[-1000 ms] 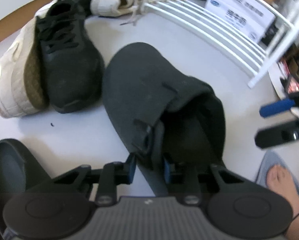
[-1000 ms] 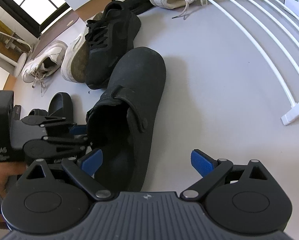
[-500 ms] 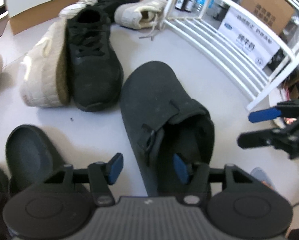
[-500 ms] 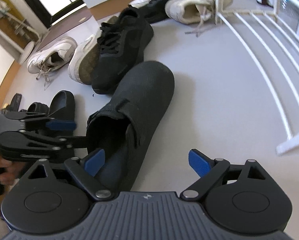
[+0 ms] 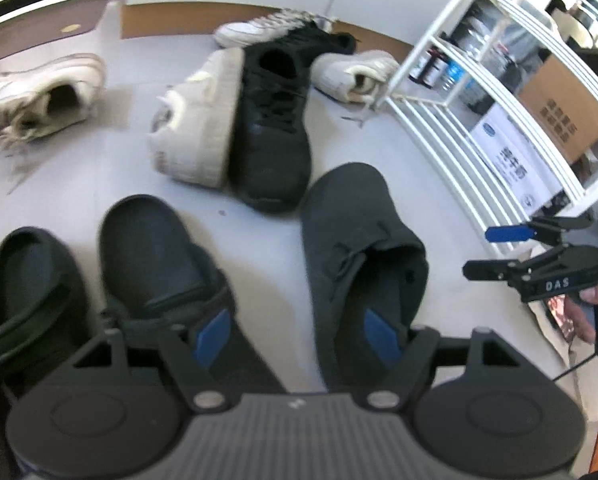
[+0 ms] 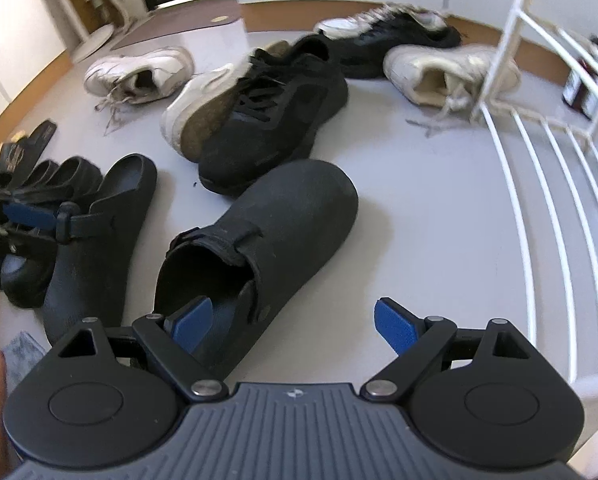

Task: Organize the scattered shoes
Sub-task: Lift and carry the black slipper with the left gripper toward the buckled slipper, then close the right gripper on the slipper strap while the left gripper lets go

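One black clog (image 6: 259,248) lies apparently untouched beneath the right tool (image 6: 289,326).

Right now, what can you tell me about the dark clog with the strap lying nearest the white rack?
The dark clog is matte charcoal with a rounded closed toe, open heel and a strap across the instep. It lies sole-down on the pale floor, toe close to the black sneaker. No claw grips it.

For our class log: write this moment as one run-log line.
left claw: just opened, off clog | right claw: open over clog | rack: no shoes seen
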### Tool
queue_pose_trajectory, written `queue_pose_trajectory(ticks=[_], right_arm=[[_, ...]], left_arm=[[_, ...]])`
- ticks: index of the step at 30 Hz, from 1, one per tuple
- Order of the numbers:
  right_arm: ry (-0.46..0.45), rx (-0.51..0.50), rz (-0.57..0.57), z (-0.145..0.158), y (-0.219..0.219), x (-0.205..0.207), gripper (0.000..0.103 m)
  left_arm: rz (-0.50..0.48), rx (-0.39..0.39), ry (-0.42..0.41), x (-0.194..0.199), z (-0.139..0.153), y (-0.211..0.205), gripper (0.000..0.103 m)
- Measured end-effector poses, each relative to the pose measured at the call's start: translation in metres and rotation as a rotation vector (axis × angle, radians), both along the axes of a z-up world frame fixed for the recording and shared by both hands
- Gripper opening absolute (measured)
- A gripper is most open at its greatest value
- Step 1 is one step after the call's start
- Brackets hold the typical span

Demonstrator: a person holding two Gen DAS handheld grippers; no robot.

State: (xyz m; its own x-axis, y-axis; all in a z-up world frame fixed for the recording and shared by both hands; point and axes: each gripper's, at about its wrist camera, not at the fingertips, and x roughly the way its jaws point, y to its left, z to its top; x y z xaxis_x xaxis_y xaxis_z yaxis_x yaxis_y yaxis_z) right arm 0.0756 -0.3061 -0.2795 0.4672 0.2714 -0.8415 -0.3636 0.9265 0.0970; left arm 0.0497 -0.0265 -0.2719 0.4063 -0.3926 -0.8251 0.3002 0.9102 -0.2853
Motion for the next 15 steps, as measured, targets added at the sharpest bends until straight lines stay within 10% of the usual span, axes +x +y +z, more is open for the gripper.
queue_pose_trajectory(ticks=[15], right_arm=[[-0.078, -0.142, 0.179, -0.005, 0.057, 0.017, 0.084]], left_arm=[[0.039, -0.035, 0.014, -0.001, -0.003, 0.01, 0.078]])
